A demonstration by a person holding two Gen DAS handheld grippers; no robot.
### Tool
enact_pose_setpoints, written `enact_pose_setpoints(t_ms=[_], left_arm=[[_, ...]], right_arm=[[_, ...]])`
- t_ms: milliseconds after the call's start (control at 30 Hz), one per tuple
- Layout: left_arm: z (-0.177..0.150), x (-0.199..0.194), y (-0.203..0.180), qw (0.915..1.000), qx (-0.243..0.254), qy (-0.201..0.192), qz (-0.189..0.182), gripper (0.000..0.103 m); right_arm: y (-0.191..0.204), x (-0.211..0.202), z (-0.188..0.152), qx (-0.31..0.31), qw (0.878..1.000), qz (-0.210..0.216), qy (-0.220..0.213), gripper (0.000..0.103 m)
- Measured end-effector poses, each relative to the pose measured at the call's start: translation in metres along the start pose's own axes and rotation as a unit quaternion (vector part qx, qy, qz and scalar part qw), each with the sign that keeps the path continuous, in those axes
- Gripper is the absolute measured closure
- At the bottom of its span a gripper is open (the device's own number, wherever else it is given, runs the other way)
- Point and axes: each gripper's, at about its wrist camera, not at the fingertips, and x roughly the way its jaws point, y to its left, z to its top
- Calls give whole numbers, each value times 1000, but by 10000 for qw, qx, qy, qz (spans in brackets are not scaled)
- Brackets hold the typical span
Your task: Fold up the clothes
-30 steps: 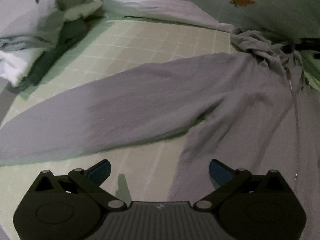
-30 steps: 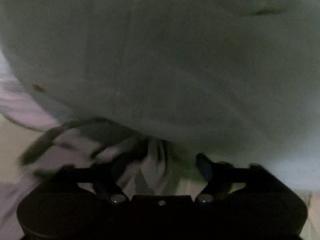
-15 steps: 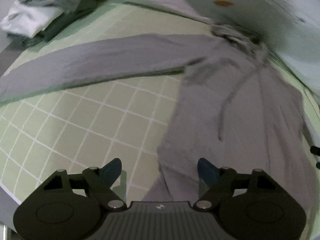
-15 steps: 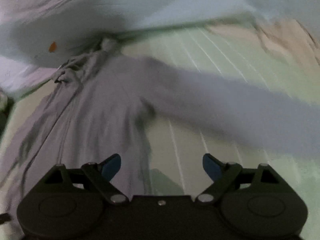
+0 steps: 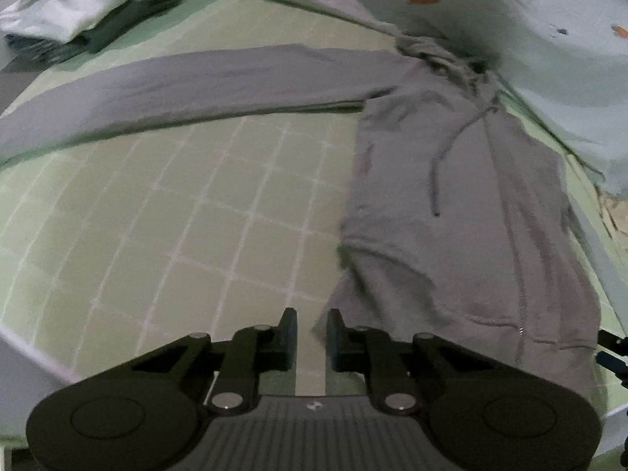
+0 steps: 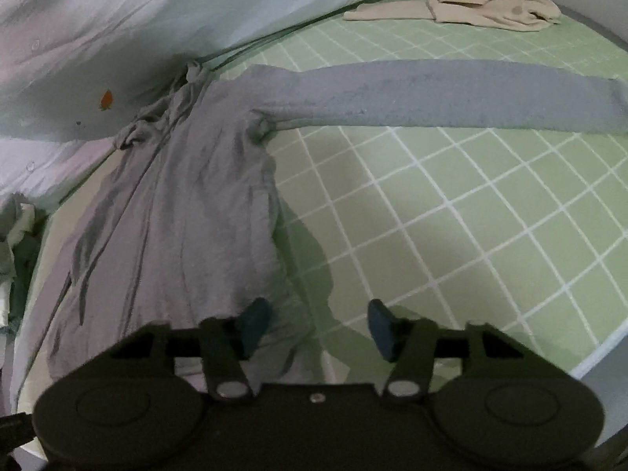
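While a grey hoodie (image 5: 451, 212) lies spread flat on the green gridded mat (image 5: 176, 227), both sleeves stretched out sideways, the left gripper (image 5: 311, 333) hangs over the hem's left corner with its jaws closing; only a narrow gap remains, and bare mat, perhaps a sliver of hem, shows between them, so nothing is grasped. At the opposite corner of the hem the right gripper (image 6: 316, 324) is also closing, its jaws about half apart; the left pad sits over the cloth edge and the right over bare mat, without pinching.

Around the hoodie, a pale sheet with small printed figures (image 6: 117, 39) is bunched against its hood. A stack of folded clothes (image 5: 66, 11) sits at the mat's far left corner, well clear of the left sleeve (image 5: 188, 82). Beyond the right sleeve (image 6: 451, 94), a beige garment (image 6: 482, 4) lies crumpled at the far edge. Blur softens the left view's edges.
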Motion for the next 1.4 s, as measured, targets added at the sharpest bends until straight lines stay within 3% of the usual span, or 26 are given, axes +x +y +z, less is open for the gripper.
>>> enact_pose_setpoints(t_ms=[200, 433, 467, 500, 533, 567, 667, 733, 900, 933, 1033, 1067, 1133, 1167, 1200, 1233, 1267, 1333, 1400], left_arm=[[6, 16, -22, 9985, 491, -76, -250, 44], [-1, 19, -40, 9956, 912, -203, -1, 40], [-3, 19, -42, 9952, 937, -252, 77, 48], [-4, 18, -45, 9951, 930, -300, 141, 73], [-5, 17, -46, 9957, 866, -296, 146, 93], [-6, 16, -47, 9969, 719, -285, 104, 101], [-6, -2, -49, 9984, 391, -394, 45, 101], [-6, -25, -49, 9982, 212, -562, 49, 101], [-16, -93, -30, 9926, -825, -888, -64, 101], [-21, -93, -25, 9907, -1075, -831, -2, 101], [-34, -64, -16, 9806, -1765, -149, 833, 103], [-37, -58, -17, 9782, -1769, 20, 1087, 103], [-39, -62, -21, 9804, -1573, -66, 1186, 103], [-38, -66, -21, 9812, -1536, -159, 1155, 92], [-37, -69, -20, 9816, -1543, -230, 1102, 74], [-34, -71, -18, 9808, -1575, -276, 1117, 64], [-31, -71, -16, 9796, -1613, -316, 1160, 48], [-24, -73, -14, 9775, -1658, -388, 1241, 40], [-18, -76, -12, 9773, -1629, -437, 1285, 22]], right_arm=[[5, 1, -6, -100, 9999, -9, 49, 48], [15, 5, -19, -738, 9969, 112, 239, 47], [18, 7, -20, -853, 9960, 144, 238, 50], [21, 8, -20, -975, 9947, 182, 254, 55], [24, 9, -20, -1101, 9933, 224, 281, 75], [27, 9, -20, -1233, 9916, 257, 308, 91], [29, 3, -16, -1511, 9873, 361, 330, 97], [24, -15, -7, -1369, 9890, 528, 195, 97], [15, -59, 11, -1003, 9907, 912, -124, 98], [13, -57, 10, -1002, 9913, 849, -12, 98], [8, -30, 0, -1141, 9904, 366, 691, 97], [8, -22, -4, -1162, 9889, 160, 908, 95], [10, -18, -7, -1208, 9876, -50, 1004, 89], [13, -20, -6, -1279, 9873, -96, 940, 67], [17, -21, -4, -1371, 9868, -156, 846, 53], [22, -23, -2, -1463, 9861, -216, 752, 29], [26, -24, 0, -1555, 9853, -276, 658, 18], [33, -23, 5, -1639, 9847, -313, 506, 16], [41, -19, 13, -1651, 9852, -235, 400, 6]])
